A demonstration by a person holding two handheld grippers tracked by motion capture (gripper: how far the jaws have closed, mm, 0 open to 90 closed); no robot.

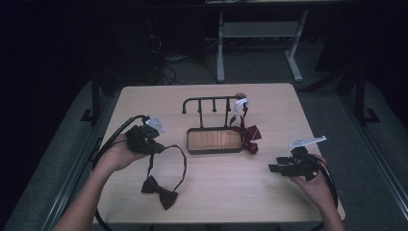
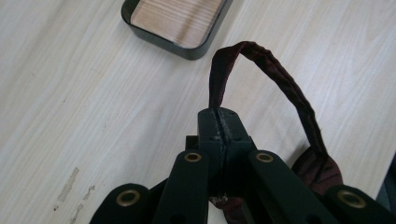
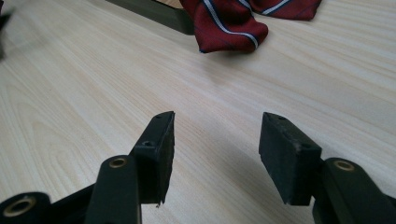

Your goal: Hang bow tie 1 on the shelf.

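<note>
my left gripper (image 2: 219, 122) is clamped on the thin neck strap of the dark maroon fabric bow tie (image 1: 160, 191); it's limp and light, so i'd lift by that loop.

The bow tie (image 1: 159, 191) and its strap (image 2: 275, 74) are plain dark maroon. The second tie (image 3: 233, 21) is red with white and dark blue stripes. The tray (image 1: 214, 149) has a black rim and wood-grain floor; the table (image 1: 231, 187) is pale wood.
</note>
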